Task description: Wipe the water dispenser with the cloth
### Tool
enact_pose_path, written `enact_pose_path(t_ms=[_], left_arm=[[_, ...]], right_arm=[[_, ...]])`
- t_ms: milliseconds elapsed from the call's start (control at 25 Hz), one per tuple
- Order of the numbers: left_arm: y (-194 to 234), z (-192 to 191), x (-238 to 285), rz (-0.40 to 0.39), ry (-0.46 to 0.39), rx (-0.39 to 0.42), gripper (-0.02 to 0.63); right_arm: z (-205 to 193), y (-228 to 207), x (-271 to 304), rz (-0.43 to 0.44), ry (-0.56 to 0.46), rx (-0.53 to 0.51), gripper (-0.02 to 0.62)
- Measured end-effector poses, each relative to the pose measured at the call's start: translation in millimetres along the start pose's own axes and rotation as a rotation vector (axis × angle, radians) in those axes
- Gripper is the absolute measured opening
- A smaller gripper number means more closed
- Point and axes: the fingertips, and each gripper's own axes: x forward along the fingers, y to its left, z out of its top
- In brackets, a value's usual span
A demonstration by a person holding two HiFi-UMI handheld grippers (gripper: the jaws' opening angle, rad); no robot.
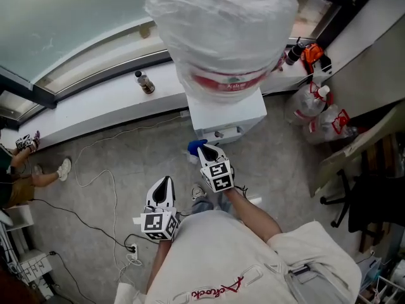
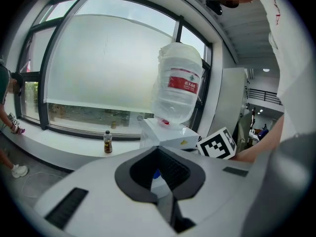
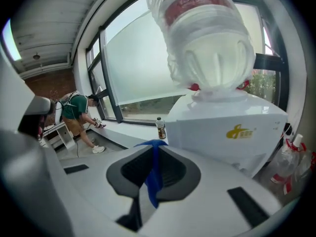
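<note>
Head view from above: the right tool (image 1: 212,158) is clenched on a blue cloth (image 1: 195,148), held just short of the front lower edge of a white water dispenser (image 1: 228,109). The left tool (image 1: 162,192) hangs back beside it, further from the dispenser.

The right gripper view shows the cloth (image 3: 154,177) pinched between that tool's jaws, with the dispenser (image 3: 222,127) ahead and to its right. A yellow logo (image 3: 240,131) marks the dispenser's side, too small to read. The left gripper view shows its tool (image 2: 165,179) closed on nothing.

The large bottle (image 1: 221,24) on top is wrapped in clear plastic and has a red label band whose writing cannot be read. Ahead and left of the tools a small bottle (image 1: 145,82) stands on the window ledge. Open floor with a loose cable (image 1: 95,170) lies left of the tools. Spray bottles (image 1: 316,103) crowd the right.

Only the right gripper view clearly shows a person (image 3: 76,112) bending far left.
</note>
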Motion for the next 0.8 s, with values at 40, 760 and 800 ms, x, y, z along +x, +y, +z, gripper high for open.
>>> enact_pose_path(t_ms=[40, 760, 800], left_arm=[[4.5, -1.4, -3.4, 0.011, 0.002, -0.004, 0.012], [11.5, -5.5, -6.0, 0.021, 0.038, 0.011, 0.012], [9.3, -5.3, -3.5, 0.015, 0.039, 0.014, 0.012]], right_arm=[[-1.9, 2.6, 6.2, 0.006, 0.010, -0.005, 0.038], [-10.6, -78.3, 19.4, -0.135, 0.050, 0.058, 0.038], [-11.3, -87.2, 15.8, -0.151, 0.049, 0.066, 0.038]])
